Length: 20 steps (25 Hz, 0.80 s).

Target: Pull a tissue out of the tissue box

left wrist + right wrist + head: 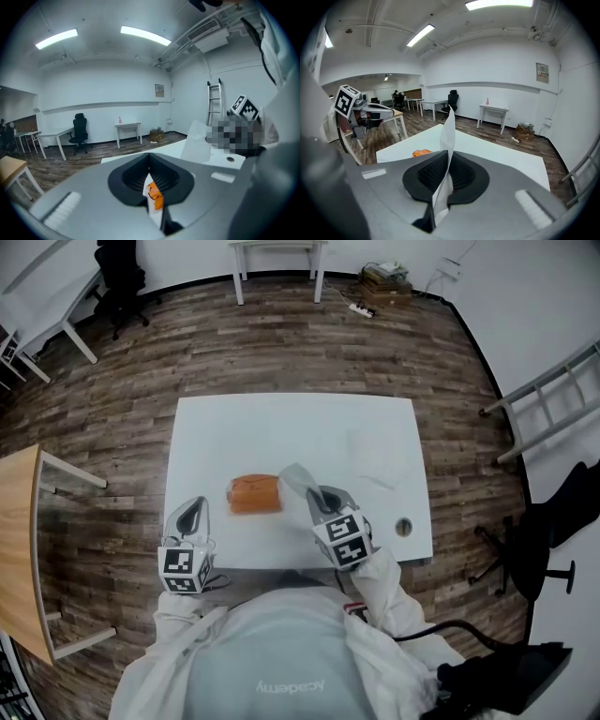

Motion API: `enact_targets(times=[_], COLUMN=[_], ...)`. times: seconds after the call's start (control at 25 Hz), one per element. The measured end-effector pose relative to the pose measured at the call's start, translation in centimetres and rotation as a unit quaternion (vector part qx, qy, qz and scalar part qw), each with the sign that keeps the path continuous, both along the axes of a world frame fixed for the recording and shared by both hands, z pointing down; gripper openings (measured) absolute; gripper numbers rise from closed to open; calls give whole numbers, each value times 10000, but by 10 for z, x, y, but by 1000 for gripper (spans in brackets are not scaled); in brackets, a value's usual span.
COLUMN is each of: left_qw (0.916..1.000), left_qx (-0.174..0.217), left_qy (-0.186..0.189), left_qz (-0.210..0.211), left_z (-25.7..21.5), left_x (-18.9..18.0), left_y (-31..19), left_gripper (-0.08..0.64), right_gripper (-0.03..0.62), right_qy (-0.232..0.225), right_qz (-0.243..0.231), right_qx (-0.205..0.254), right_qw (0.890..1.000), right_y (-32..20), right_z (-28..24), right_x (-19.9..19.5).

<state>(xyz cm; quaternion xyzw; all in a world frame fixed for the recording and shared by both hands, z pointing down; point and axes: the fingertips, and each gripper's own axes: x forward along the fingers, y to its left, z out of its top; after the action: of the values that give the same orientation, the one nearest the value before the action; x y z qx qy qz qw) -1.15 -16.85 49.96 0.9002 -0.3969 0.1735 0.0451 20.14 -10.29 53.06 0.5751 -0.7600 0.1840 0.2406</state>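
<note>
**One tissue [293, 476] clamped in the right gripper [326, 501]; tissue box [255, 493] on the table [281, 427]**

1. The wood-plank floor [281, 343] surrounds the white table, which is the largest item in the work area. A person in white sleeves [384, 582] stands at the table's near edge with a gripper in each hand.

2. The right gripper is over the near right part of the table. Its jaws are closed on the tissue. In the right gripper view, the tissue [449, 133] passes between the pads and stands upright above them.

3. The left gripper [191, 512] is over the near left part of the table, apart from the tissue box. In the left gripper view, its jaws [150, 171] meet at the tips. A sliver of orange and white shows in the slit below them. It cannot be determined whether this is nipped or only seen through the slit.

4. The tissue box is orange and lies on the table between the two grippers. In the head view, the tissue's lower edge is just beside the box's right end. Contact between the two cannot be determined.
</note>
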Motion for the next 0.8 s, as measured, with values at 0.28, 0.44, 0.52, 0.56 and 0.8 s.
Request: enact_targets(times=[0.28, 0.44, 0.52, 0.56, 0.8], left_qw=[9995, 9989, 9987, 9986, 9969], left_qx=[134, 193, 179, 167, 228], left_qy=[108, 126, 158, 183, 274], left_qz=[273, 409, 459, 476, 697], left_z=[-9, -12, -12, -12, -11], left_x=[-14, -29, -39, -44, -58], left_y=[29, 46, 56, 61, 93], left_gripper=[0, 0, 0, 0, 0], right_gripper=[6, 5, 5, 5, 5], right_qy=[135, 171, 137, 143, 274], right_qz=[383, 757, 922, 991, 1400], right_qx=[192, 439, 553, 610, 925], right_qw=[9990, 9960, 9941, 9931, 9854], right_y=[27, 45, 57, 63, 100], right_z=[-11, -21, -26, -29, -39], right_x=[-14, -19, -24, -27, -38])
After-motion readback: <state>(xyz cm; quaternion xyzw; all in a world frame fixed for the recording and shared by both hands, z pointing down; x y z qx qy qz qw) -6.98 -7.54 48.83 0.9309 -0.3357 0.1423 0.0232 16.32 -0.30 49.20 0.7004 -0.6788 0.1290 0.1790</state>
